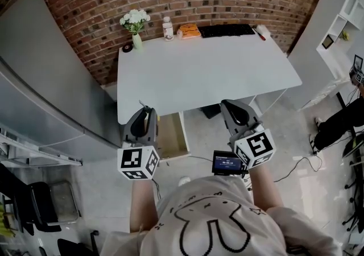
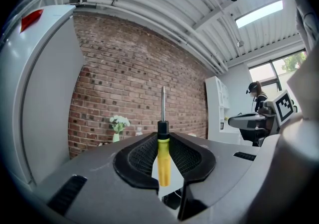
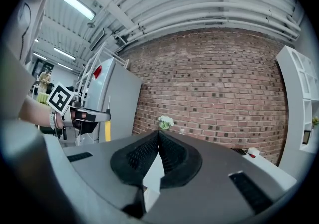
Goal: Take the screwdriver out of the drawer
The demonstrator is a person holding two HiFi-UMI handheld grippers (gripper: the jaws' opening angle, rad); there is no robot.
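The screwdriver [image 2: 163, 161] has a yellow handle, a black collar and a thin metal shaft that points straight up. My left gripper [image 2: 163, 137] is shut on the handle, and it hangs in front of the white table [image 1: 227, 73], just left of the open wooden drawer [image 1: 172, 135]. In the head view my left gripper [image 1: 143, 114] is level with my right gripper [image 1: 229, 106], which is held at the table's front edge. The right gripper [image 3: 158, 134] has its jaws together with nothing between them. The right gripper view also catches the yellow handle [image 3: 107, 131] at its left.
At the table's far edge stand a vase of white flowers [image 1: 135, 24], a small bottle [image 1: 168, 28], an orange packet [image 1: 189, 31] and a black keyboard [image 1: 226, 30]. A grey cabinet [image 1: 34, 78] stands on the left, white shelves [image 1: 341, 21] on the right. Cables lie on the floor.
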